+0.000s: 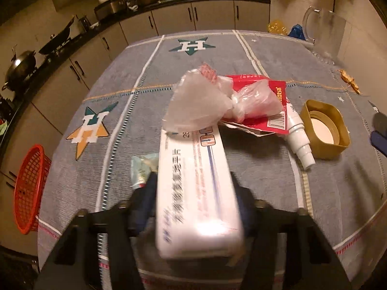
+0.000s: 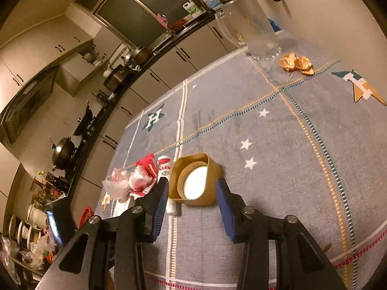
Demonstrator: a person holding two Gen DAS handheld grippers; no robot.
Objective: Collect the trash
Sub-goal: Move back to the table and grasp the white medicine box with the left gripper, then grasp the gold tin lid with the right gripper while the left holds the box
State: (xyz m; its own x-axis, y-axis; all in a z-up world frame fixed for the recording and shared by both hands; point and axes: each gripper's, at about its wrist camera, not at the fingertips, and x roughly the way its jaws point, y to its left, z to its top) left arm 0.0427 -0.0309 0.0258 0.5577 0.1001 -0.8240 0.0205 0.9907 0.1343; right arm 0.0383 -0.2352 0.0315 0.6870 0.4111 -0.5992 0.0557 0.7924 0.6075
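Observation:
A long white printed box (image 1: 193,181) lies lengthwise between the fingers of my left gripper (image 1: 193,183), which is shut on its sides; the box looks blurred. Beyond it, a crumpled clear plastic bag (image 1: 205,101) rests on a red wrapper (image 1: 266,87), beside a white bottle (image 1: 298,135). A gold square lid (image 2: 193,181), open side up, sits on the grey cloth just ahead of my right gripper (image 2: 192,186). The right gripper is open and its blue pads (image 2: 223,200) frame the lid. In the left wrist view one blue pad (image 1: 378,141) stands apart from the gold lid (image 1: 324,130).
A red mesh basket (image 1: 29,188) hangs off the table's left edge. A clear glass jug (image 2: 254,29) and crumpled orange scraps (image 2: 297,65) sit at the far side. A small pale packet (image 1: 142,166) lies left of the box. Kitchen counters with pans line the left wall.

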